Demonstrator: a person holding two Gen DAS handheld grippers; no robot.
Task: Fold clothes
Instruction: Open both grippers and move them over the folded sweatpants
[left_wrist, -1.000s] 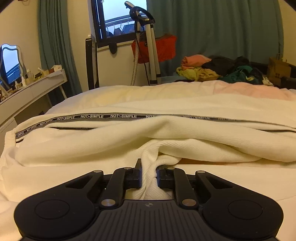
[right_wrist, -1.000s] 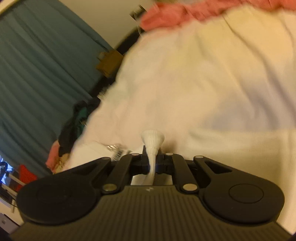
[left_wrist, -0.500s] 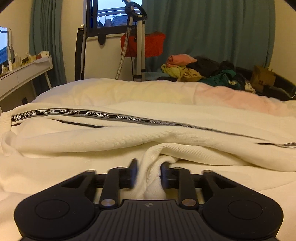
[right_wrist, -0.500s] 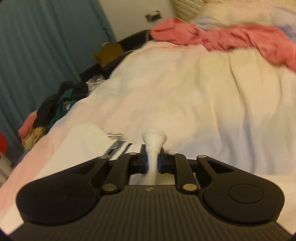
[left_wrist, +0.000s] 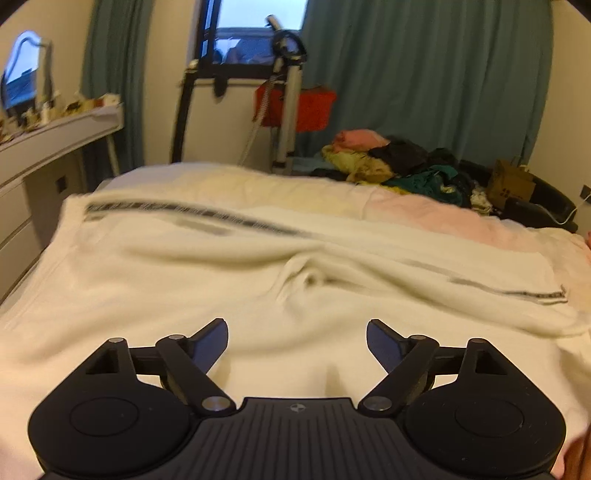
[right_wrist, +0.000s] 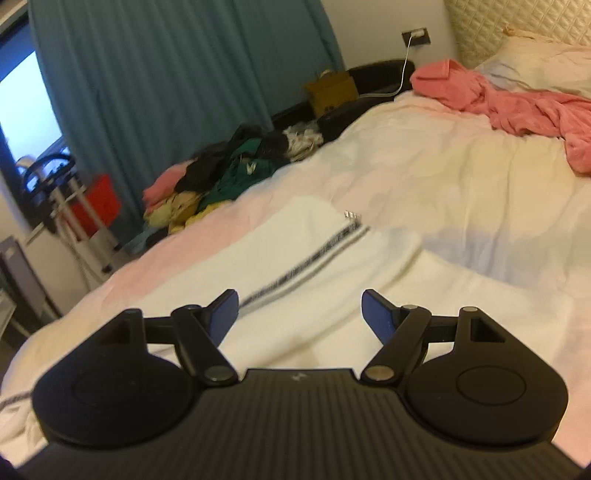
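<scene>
Both tongs wide, holding nothing: left tongs (left_wrist: 297, 341), right tongs (right_wrist: 299, 314); cream garment (left_wrist: 221, 280) lies just ahead.

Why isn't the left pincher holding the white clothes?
Open. The left gripper has its fingers spread wide, and the white garment lies loose on the bed beyond them.

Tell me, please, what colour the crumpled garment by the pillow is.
The crumpled garment is coral pink, clearest in the right wrist view.

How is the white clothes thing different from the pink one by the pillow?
The white garment is spread out fairly flat in front of the grippers; the pink garment lies bunched and crumpled near the pillow. The white one has a dark striped band; the pink one looks plain. Both lie on the bed.
</scene>
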